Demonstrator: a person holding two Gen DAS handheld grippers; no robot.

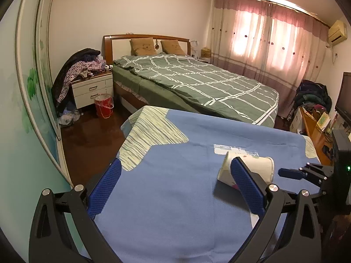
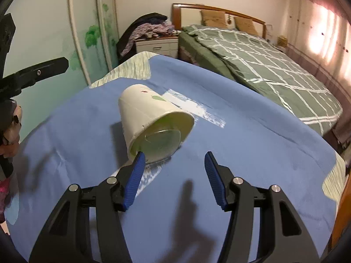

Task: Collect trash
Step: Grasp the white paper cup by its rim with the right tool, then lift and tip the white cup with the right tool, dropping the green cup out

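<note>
A white paper cup [image 2: 151,118] with a small printed pattern lies on its side on the blue cloth [image 2: 252,153], its mouth facing my right gripper [image 2: 174,155]. That gripper stands open just short of the cup. Its left fingertip is at the cup's lower rim and its right finger is apart from the cup. In the left wrist view the cup [image 1: 256,164] lies behind the right-hand finger of my left gripper [image 1: 175,166], outside its jaws. The left gripper is wide open with only cloth between its fingers.
A red lined bin [image 1: 104,108] stands on the dark floor by the white nightstand [image 1: 92,89]. A bed with a green checked cover [image 1: 197,83] lies beyond the table. A white patch [image 2: 197,109] shows on the cloth behind the cup. A TV [image 1: 345,96] and clutter fill the right side.
</note>
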